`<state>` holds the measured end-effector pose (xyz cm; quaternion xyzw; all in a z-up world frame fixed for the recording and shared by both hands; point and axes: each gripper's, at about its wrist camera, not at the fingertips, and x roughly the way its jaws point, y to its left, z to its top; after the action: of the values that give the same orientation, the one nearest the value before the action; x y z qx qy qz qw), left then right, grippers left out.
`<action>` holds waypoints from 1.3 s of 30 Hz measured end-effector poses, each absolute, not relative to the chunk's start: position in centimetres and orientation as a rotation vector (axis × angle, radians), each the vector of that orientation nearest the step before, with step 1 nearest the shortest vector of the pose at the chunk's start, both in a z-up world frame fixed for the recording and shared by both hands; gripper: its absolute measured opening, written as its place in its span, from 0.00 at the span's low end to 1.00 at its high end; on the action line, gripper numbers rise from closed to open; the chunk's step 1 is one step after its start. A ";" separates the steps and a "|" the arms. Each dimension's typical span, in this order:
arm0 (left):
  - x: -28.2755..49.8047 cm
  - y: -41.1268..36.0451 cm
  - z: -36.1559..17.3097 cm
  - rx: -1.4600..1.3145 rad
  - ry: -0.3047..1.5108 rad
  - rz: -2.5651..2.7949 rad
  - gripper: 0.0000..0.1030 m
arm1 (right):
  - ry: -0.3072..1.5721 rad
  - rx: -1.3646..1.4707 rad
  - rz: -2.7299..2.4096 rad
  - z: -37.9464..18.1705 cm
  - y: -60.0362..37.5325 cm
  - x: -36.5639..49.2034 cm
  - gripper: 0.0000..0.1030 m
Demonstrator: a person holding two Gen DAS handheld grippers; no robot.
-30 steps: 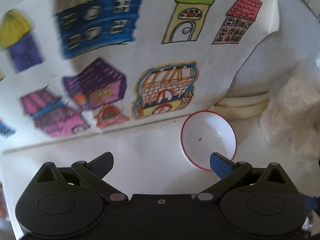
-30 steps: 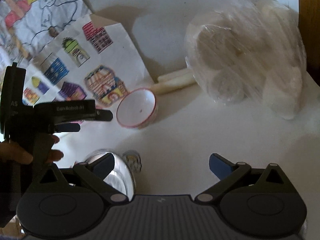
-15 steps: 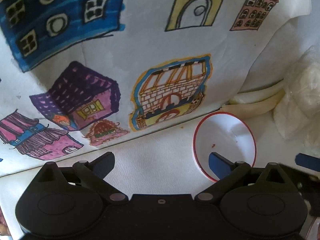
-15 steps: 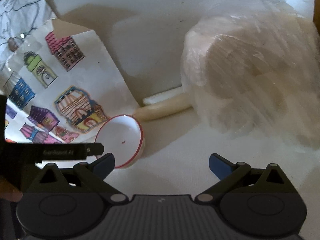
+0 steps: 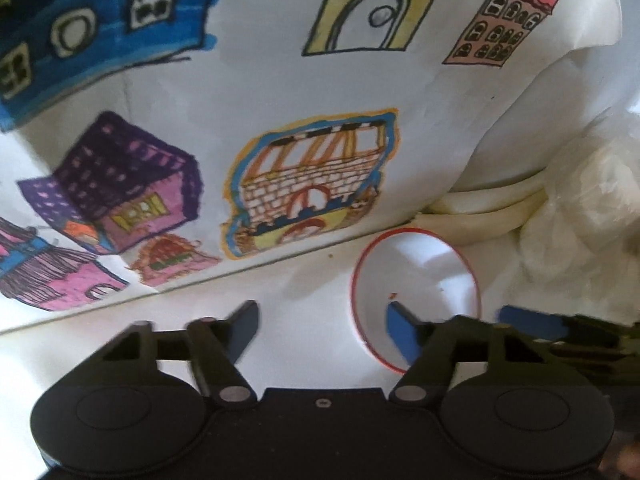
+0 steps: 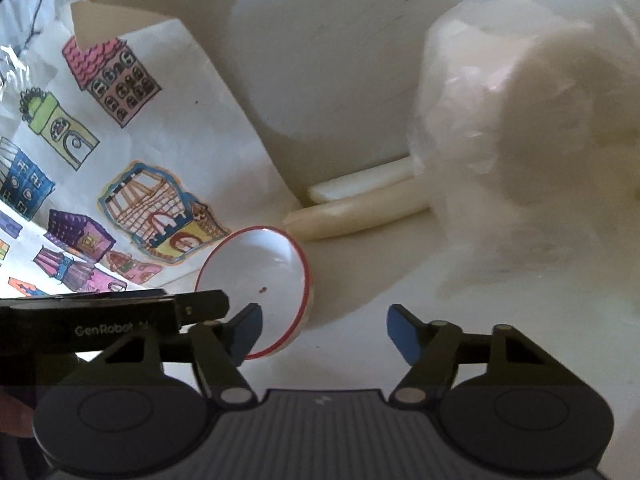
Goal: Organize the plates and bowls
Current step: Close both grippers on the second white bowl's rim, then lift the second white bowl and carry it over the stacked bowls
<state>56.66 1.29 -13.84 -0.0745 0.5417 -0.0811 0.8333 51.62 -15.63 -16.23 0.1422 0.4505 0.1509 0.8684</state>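
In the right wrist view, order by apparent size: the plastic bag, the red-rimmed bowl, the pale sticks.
1. Clear plastic bag of pale rolls, largest.
2. White red-rimmed bowl.
3. Two pale sticks; farther away than the bowl, so uncertain.

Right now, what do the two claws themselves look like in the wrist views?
Both are matt black, each with two round discs at the base and angled black links ending in blue pads. The left claw has a smooth black body with a small screw in the middle. The right claw has a grey ribbed body bearing a small white mark. Seen from the right wrist, the left one's side carries white "GenRobot" lettering.
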 end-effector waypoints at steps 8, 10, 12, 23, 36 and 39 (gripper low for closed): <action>56.8 1.4 -14.6 -0.264 1.167 -0.198 0.17 | 0.966 0.308 0.356 -16.7 -15.1 52.1 0.36; 56.7 1.4 -14.8 -0.275 1.168 -0.205 0.15 | 0.971 0.311 0.372 -16.7 -15.0 52.3 0.32; 56.5 1.2 -15.0 -0.286 1.170 -0.211 0.11 | 0.977 0.315 0.382 -16.7 -15.0 52.4 0.30; 54.8 0.2 -14.0 -0.278 1.158 -0.201 0.10 | 0.993 0.307 0.420 -16.3 -15.4 51.4 0.19; 50.8 -2.4 -9.5 -0.261 1.088 -0.220 0.11 | 0.948 0.330 0.447 -13.1 -18.6 47.7 0.19; 49.6 -3.1 -8.4 -0.260 1.069 -0.221 0.11 | 0.937 0.325 0.459 -12.3 -19.4 46.6 0.19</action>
<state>49.64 -3.08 -8.42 -0.1234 0.5070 -0.1047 0.8466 46.59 -19.41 -12.26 0.1545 0.4454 0.2182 0.8545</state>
